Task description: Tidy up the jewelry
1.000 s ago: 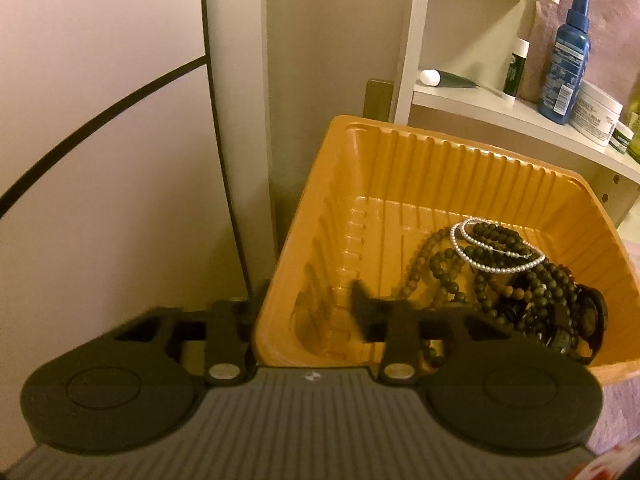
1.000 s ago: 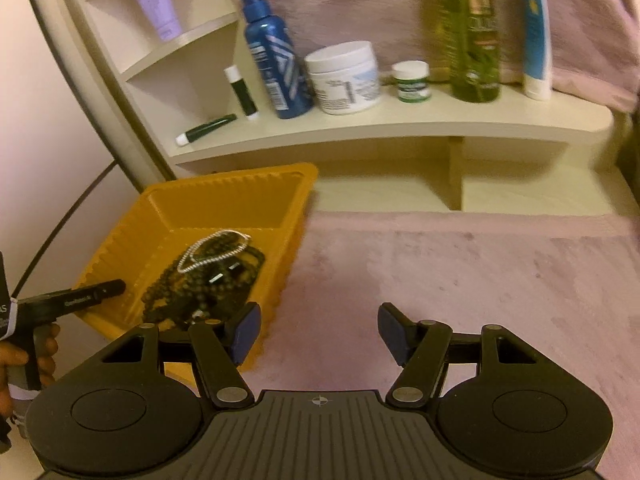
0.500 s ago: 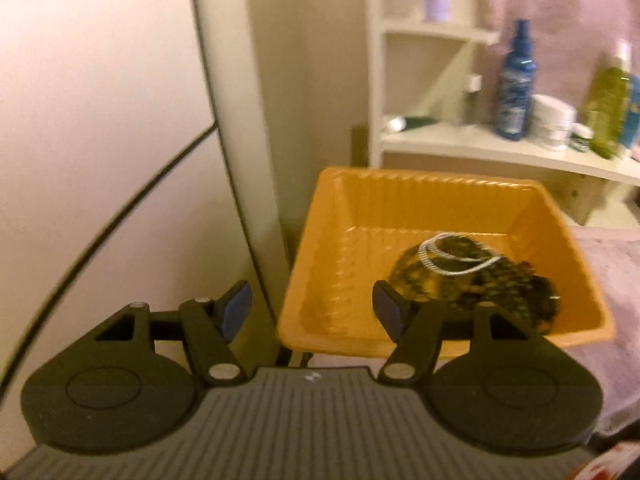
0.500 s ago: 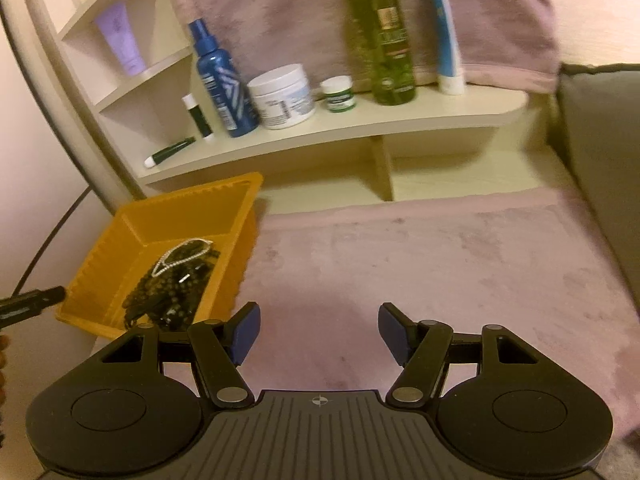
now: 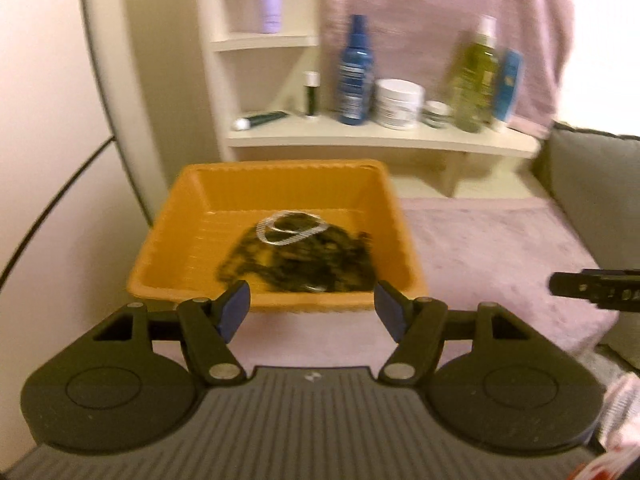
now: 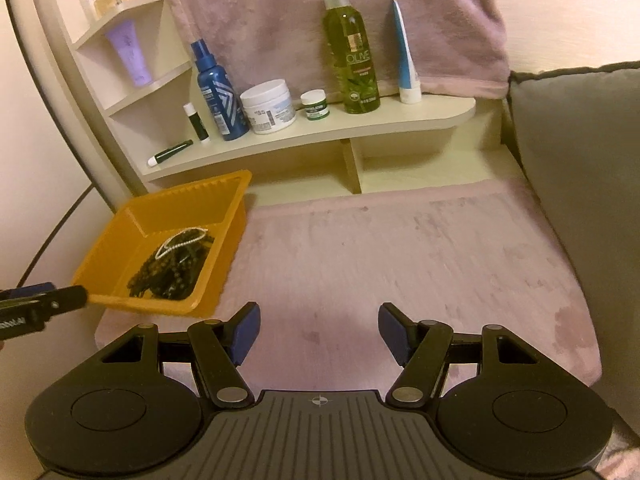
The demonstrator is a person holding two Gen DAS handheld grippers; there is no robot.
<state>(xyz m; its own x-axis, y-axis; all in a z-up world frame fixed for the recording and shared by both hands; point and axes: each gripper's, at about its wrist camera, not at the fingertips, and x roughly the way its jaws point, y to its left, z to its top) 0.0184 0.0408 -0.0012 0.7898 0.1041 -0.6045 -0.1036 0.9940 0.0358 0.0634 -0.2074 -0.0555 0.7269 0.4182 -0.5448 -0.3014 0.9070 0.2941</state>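
1. At the far left, a pale curved panel point(image 6: 48, 92) with a dark line across it is rising beside the corner shelves point(image 6: 132, 92), where a lilac tube point(image 6: 130, 54) is standing upside down.
2. The left hand-held gripper point(image 5: 312, 306) is hanging just short of the yellow tray point(image 5: 188, 208). Its jaws have just been opening and are standing wide apart with nothing between them; the blue pads point(image 5: 236, 308) are touching nothing.
3. The yellow tray is sitting at the left end of the pink-covered surface point(image 6: 400, 248), just below the long shelf point(image 6: 360, 124).
4. The jewelry is lying in the tray: a heap of dark bead strands point(image 6: 168, 272) is filling the near right part of its floor, and a white pearl bracelet point(image 6: 180, 242) is resting on top of the heap.
5. On the long shelf, from left to right, are standing or lying a dark tube point(image 6: 170, 152), a small stick point(image 6: 196, 120), a blue spray bottle point(image 6: 216, 92), a white jar point(image 6: 268, 106), a little green-labelled pot point(image 6: 315, 105), a green olive bottle point(image 6: 352, 52) and a blue-and-white tube point(image 6: 404, 56).
6. A pink towel point(image 6: 340, 8) is hanging behind the bottles.
7. The right hand-held gripper point(image 6: 319, 330) is hovering over bare pink cover, well apart from the tray, jaws spread wide and gripping nothing.
8. A grey cushion point(image 6: 580, 168) is lying along the right edge.
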